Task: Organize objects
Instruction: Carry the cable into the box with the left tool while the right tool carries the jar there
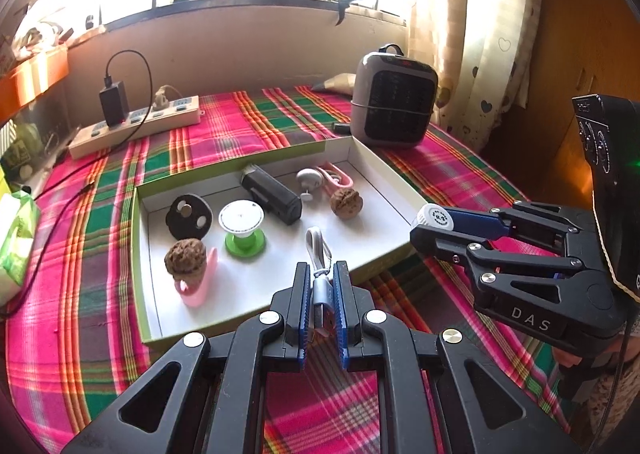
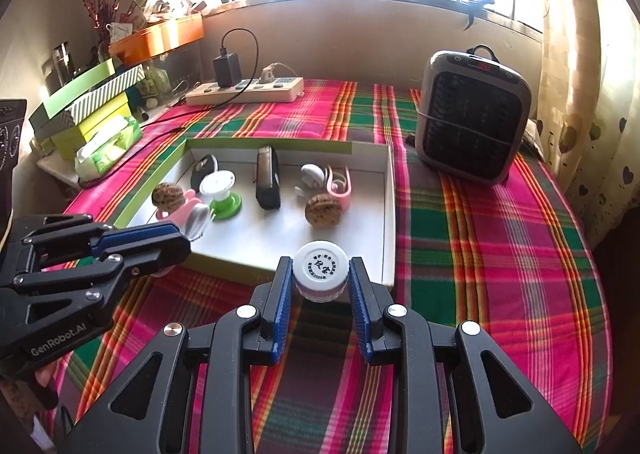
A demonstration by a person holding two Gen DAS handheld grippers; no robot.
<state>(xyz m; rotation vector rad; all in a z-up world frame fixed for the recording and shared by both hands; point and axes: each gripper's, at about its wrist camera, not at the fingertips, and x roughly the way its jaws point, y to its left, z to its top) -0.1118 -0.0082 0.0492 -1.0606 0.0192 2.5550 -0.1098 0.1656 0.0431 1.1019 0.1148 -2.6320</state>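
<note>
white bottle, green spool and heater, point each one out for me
white bottle (image 2: pixel 320 265), right wrist view, on its round printed cap
green spool (image 1: pixel 242 230), left wrist view, on the stem between white top and green base
heater (image 2: pixel 472 120), right wrist view, on its dark front grille

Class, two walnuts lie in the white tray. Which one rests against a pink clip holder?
The walnut at the tray's near-left corner, leaning on the pink holder. The other walnut lies on the tray floor farther right.
</note>
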